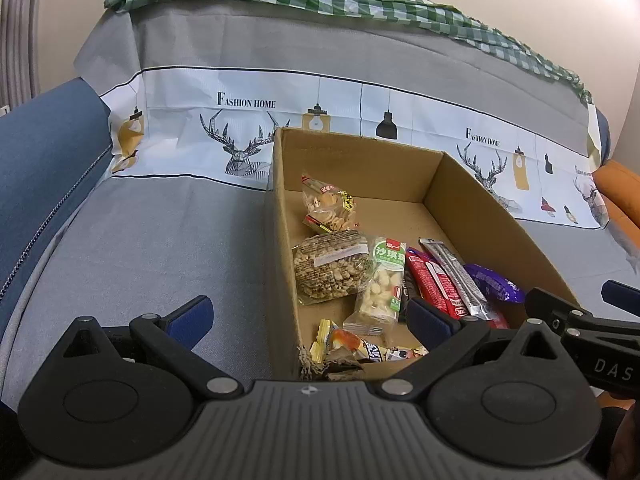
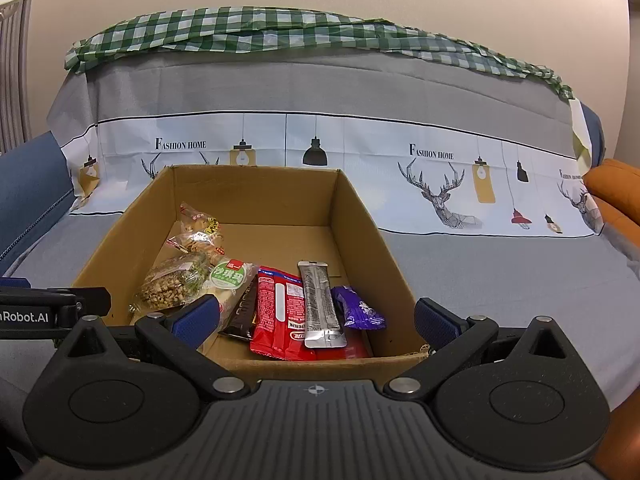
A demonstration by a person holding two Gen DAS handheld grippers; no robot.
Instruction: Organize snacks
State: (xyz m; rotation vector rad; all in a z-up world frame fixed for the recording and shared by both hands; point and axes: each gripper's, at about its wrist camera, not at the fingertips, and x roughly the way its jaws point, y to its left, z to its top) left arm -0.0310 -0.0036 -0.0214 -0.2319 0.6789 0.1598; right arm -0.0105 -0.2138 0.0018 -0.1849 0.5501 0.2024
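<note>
Sitting on the grey printed cover (image 2: 500,280) of a sofa, an open cardboard box (image 2: 360,216) holds all the visible snacks. Along its left side, far to near: a clear bag of small biscuits (image 1: 328,206), a clear pack of puffed grain cake (image 1: 330,268), and a green-and-white packet (image 1: 380,284) lying beside that cake. At the near left corner lies a crumpled yellow-and-white wrapper (image 1: 352,346), seen only from the left wrist camera. Toward the box's middle, a dark bar (image 2: 244,312), a red packet (image 2: 280,312), a silver stick sachet (image 2: 320,304) lying on top of the red one, and a purple wrapper (image 2: 358,308) just right of the sachet. Left gripper (image 1: 308,320): fingers spread wide, nothing held, straddling the box's left wall near its front corner. Right gripper (image 2: 316,320): fingers also wide apart and holding nothing, poised over the front edge of the box. A green checked cloth (image 2: 280,28) drapes over the sofa back; an orange cushion (image 2: 616,184) shows at far right.
</note>
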